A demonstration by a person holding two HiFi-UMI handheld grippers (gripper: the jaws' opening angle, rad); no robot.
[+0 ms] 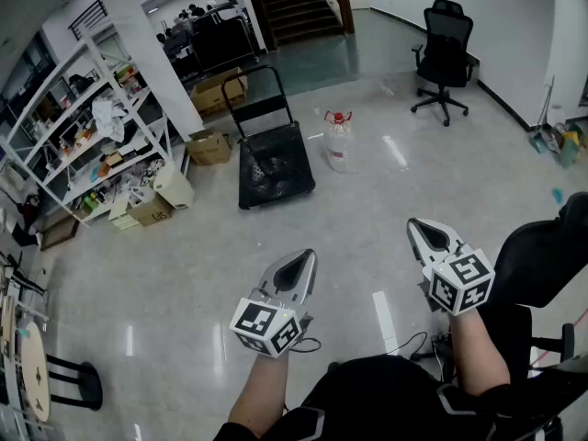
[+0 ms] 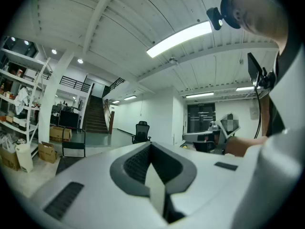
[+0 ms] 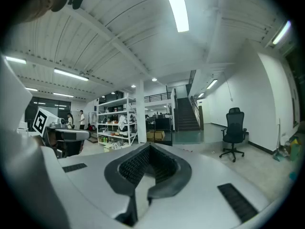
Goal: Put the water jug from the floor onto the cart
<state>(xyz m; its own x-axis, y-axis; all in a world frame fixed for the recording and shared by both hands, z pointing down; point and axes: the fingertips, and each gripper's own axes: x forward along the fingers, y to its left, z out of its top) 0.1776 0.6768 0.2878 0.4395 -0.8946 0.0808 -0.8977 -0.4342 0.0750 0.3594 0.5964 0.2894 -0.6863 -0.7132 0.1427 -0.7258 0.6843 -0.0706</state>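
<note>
Grey polished floor (image 1: pixel 184 265) is spread across an open hall. At the left, a white shelf (image 1: pixel 83 127) crowded with clutter is stood beside a pillar, and boxes (image 1: pixel 152 205) are gathered at its foot. Near the middle, a black cart (image 1: pixel 273 159) is parked with its handle raised. The jug (image 1: pixel 338 142), clear with a red cap, is set upright on the floor just right of the cart. A black chair (image 1: pixel 444 58) is placed farther right. In the foreground, the left gripper (image 1: pixel 303 260) is held with jaws closed on nothing; the right gripper (image 1: pixel 418 228) is likewise closed and empty, well apart from the jug.
</note>
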